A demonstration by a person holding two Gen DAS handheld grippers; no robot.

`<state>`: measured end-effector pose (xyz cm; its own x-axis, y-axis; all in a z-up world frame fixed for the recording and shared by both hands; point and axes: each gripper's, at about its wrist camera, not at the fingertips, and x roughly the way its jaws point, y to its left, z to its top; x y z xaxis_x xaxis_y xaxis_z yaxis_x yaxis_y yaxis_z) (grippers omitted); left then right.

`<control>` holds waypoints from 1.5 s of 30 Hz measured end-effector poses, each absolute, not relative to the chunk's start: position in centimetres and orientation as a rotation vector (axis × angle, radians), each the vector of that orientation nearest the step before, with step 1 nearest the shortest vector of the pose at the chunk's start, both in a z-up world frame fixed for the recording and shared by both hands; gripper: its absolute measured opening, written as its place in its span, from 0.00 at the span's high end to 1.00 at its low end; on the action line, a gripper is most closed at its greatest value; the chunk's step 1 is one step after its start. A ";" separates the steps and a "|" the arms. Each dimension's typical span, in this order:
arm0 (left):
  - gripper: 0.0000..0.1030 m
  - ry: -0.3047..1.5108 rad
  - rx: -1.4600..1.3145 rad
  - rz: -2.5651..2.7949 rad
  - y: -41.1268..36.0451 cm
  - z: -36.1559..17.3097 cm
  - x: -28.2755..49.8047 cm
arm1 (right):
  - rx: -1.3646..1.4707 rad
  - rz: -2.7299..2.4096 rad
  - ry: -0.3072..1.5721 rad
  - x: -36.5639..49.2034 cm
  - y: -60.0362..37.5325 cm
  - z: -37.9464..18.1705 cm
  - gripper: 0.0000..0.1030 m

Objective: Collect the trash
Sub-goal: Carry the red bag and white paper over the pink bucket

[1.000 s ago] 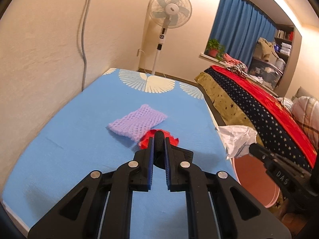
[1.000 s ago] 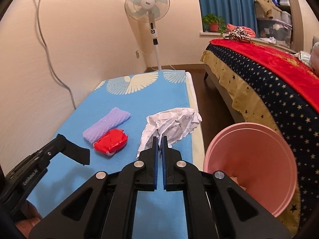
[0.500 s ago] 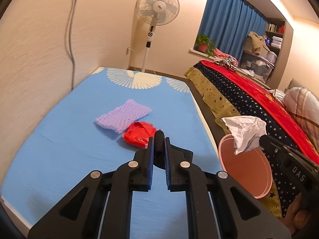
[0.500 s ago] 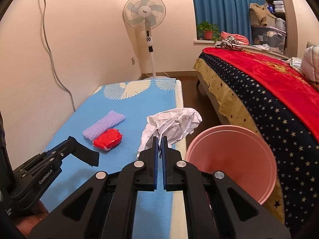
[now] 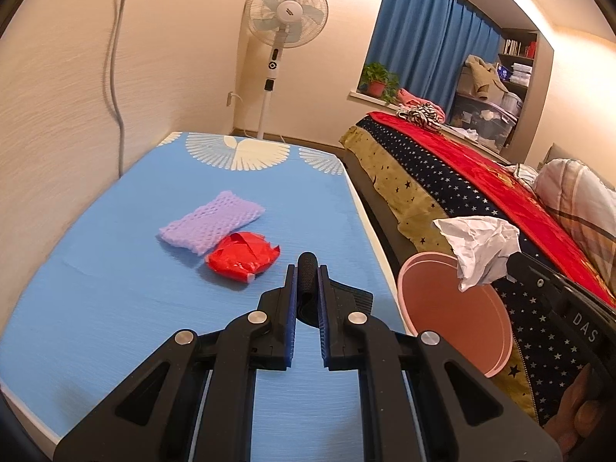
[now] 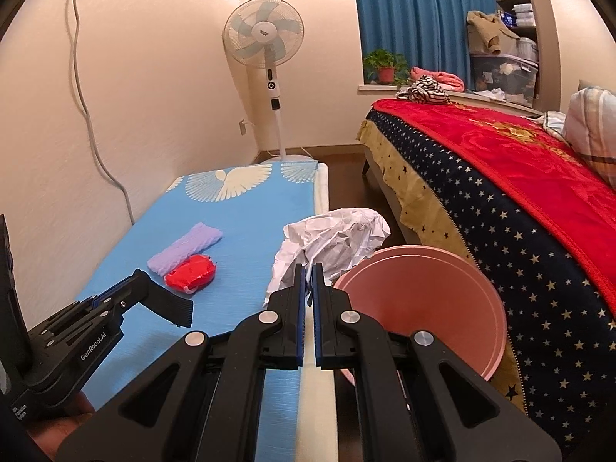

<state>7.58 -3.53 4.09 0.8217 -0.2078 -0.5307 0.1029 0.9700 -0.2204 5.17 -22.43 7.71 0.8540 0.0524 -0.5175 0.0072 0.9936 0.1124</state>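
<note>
The right gripper (image 6: 307,269) was clenched on a crumpled white paper (image 6: 335,238), its 2 blue-lined fingers (image 6: 300,300) nearly touching and pinching the paper's lower edge while the rest of the wad fanned out toward 12 o'clock beyond the tips. In the left wrist view that same paper (image 5: 481,248) hung from the right gripper (image 5: 514,265) over the far rim of the pink bucket (image 5: 454,319), off the mattress at about 3 o'clock. In the right wrist view the bucket (image 6: 423,308) sat just at 3 o'clock of the fingertips, mouth tilted toward the camera, between the blue mattress (image 6: 238,231) and the star-patterned bedspread (image 6: 519,231). The left gripper (image 5: 308,269) was clamped on a black ridged cylinder (image 5: 308,265) that stood up between its 2 pads (what the cylinder belongs to could not be told), held above the mattress (image 5: 115,288). Just beyond it at 10 o'clock lay a red crumpled wrapper (image 5: 242,256), touching a purple foam net (image 5: 211,221) farther along at 11 o'clock; both rested on the blue sheet. The right wrist view showed the left gripper (image 6: 169,300) at 9 o'clock with the wrapper (image 6: 191,272) and net (image 6: 184,248) past its tip. A standing fan (image 5: 287,15) stood at 12 o'clock by the wall, with blue curtains (image 5: 431,42) at 1 o'clock.
</note>
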 end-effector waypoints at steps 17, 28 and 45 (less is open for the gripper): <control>0.91 0.593 -0.189 -0.203 -5.9 4.0 8.3 | 0.110 -0.039 0.548 5.4 -24.4 7.6 0.96; 0.91 0.602 -0.160 -0.229 -7.8 3.3 9.1 | 0.121 -0.086 0.559 5.8 -26.2 7.2 0.96; 0.91 0.629 -0.153 -0.296 -11.6 1.8 11.2 | 0.150 -0.224 0.581 6.6 -30.1 6.2 0.96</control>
